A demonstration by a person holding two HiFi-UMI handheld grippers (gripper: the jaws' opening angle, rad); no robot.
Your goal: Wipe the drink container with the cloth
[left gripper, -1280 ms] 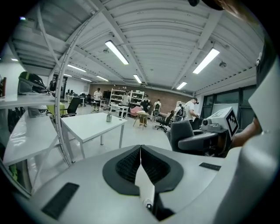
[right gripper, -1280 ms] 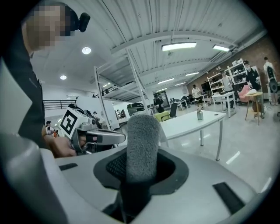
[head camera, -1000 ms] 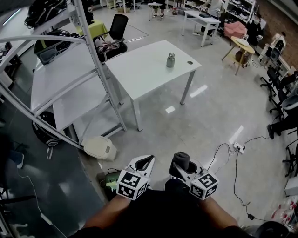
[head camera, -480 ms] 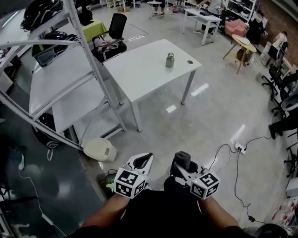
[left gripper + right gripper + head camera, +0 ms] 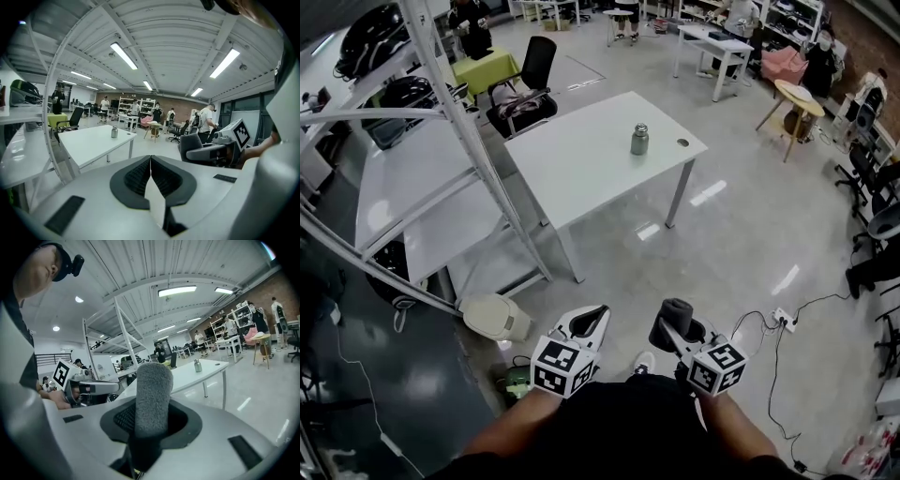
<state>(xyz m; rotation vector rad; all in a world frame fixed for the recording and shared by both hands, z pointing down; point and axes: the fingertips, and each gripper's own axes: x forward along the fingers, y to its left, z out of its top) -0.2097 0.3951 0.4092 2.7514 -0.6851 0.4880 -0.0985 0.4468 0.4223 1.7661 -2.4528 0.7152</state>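
left gripper (image 5: 587, 321): jaws together, empty
right gripper (image 5: 673, 330): clamped on grey cloth (image 5: 152, 394)
progress: steel bottle (image 5: 639, 139) well apart on table (image 5: 581, 164), unwiped

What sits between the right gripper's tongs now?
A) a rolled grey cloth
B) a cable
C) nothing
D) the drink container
A: the right gripper has its tongs clamped on the rolled grey cloth; the drink container stands far off on the white table.
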